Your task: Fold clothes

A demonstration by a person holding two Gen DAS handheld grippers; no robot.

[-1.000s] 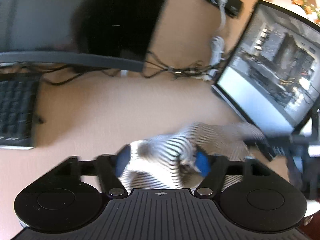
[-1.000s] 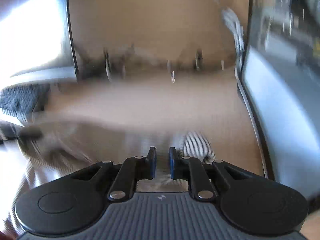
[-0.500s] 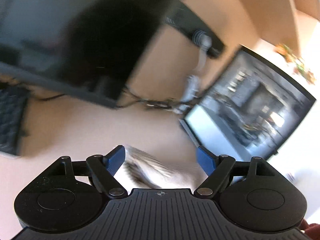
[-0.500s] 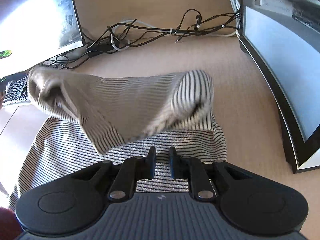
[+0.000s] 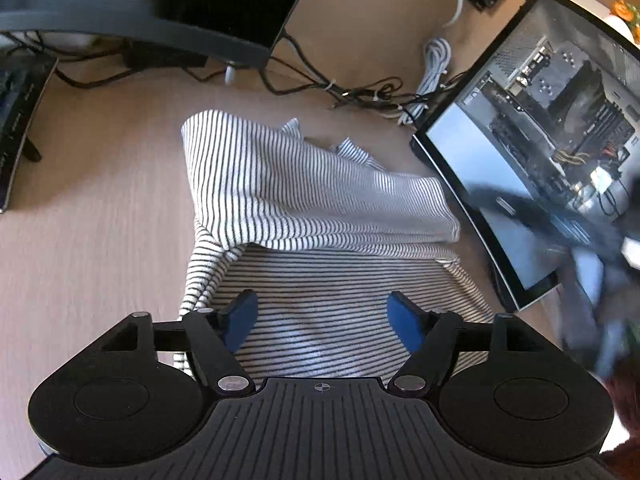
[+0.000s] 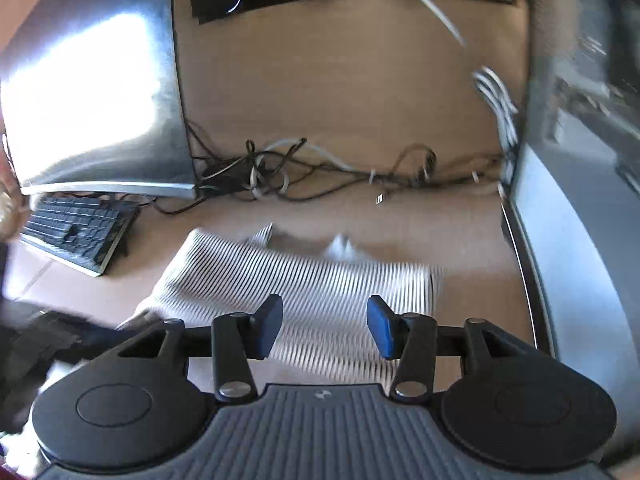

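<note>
Soft black-and-white striped knit garment (image 5: 320, 200) lying on the pale wooden desk (image 5: 100, 240), top layer folded over, long axis running from the black keyboard (image 6: 76, 236) toward the glass-sided computer case (image 5: 540, 140). Left gripper (image 5: 320, 320) and right gripper (image 6: 324, 328) both spread wide above the cloth, gripping nothing.

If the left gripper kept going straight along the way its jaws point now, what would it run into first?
Most likely the striped shirt. The left gripper has its jaws open and holds nothing, and the garment's flat lower layer lies directly ahead between them, with the folded-over layer just beyond. Depth is unclear, so how soon contact comes can't be judged.
</note>
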